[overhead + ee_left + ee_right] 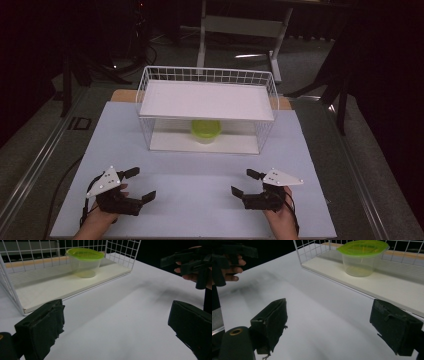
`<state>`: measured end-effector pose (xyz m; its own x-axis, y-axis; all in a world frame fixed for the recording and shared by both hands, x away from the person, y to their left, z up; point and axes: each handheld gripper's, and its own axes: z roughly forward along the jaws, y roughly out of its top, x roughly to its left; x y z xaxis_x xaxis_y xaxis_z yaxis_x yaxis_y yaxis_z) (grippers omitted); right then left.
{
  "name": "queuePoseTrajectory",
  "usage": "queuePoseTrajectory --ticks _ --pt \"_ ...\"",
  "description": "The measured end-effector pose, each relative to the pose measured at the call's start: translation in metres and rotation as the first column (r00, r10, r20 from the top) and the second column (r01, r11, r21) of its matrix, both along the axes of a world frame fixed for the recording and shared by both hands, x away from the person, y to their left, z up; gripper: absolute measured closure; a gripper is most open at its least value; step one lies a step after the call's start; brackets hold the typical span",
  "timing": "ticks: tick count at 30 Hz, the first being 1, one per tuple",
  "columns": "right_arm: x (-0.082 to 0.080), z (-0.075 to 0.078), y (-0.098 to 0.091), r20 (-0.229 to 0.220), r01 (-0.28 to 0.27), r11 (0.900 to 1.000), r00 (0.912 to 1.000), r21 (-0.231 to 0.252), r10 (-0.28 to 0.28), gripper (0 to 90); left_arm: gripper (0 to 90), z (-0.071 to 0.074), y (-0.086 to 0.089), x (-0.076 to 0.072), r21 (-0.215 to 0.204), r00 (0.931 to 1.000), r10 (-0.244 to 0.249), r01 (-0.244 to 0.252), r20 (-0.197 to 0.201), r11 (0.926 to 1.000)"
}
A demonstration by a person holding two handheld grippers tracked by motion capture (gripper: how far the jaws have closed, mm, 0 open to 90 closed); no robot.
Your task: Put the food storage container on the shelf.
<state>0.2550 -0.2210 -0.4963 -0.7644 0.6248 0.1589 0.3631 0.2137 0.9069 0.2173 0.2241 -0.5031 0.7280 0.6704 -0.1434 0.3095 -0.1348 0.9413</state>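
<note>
Both tongs, my left tongs [140, 184] and my right tongs [244, 182], hover wide apart in the jaws and hold nothing, low over the white tabletop [200, 195] near its front edge. Ahead, between them, stands a white wire rack [207, 107]. On its lower shelf sits a clear tub [205, 131] with a green lid, seemingly empty, though it is dim there.

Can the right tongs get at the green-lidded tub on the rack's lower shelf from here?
Probably yes. The right tongs are open, the white table between them and the wire rack is bare, and the rack's front is open. The tub sits low under the upper shelf.
</note>
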Motion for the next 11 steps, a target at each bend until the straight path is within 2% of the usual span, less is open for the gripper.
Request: queuePoseTrajectory --ticks 2,6,11 --pt "0.0013 -0.0012 -0.0015 -0.005 0.010 0.9999 0.9999 -0.006 -0.010 14.3 1.5 0.0005 0.0007 -0.0009 -0.009 1.0000 -0.001 0.001 0.002 1.0000" --pt "0.0041 -0.0056 -0.0028 -0.006 0.034 0.9982 0.9994 -0.050 -0.035 14.6 1.5 0.0005 0.0023 -0.0006 -0.014 0.9999 0.007 -0.007 0.007 0.9999" --pt "0.0058 -0.0072 -0.0043 -0.018 0.047 0.9971 0.9987 -0.060 -0.049 14.6 1.5 0.0003 0.0035 -0.0005 -0.020 0.9999 0.012 -0.012 0.005 0.9997"
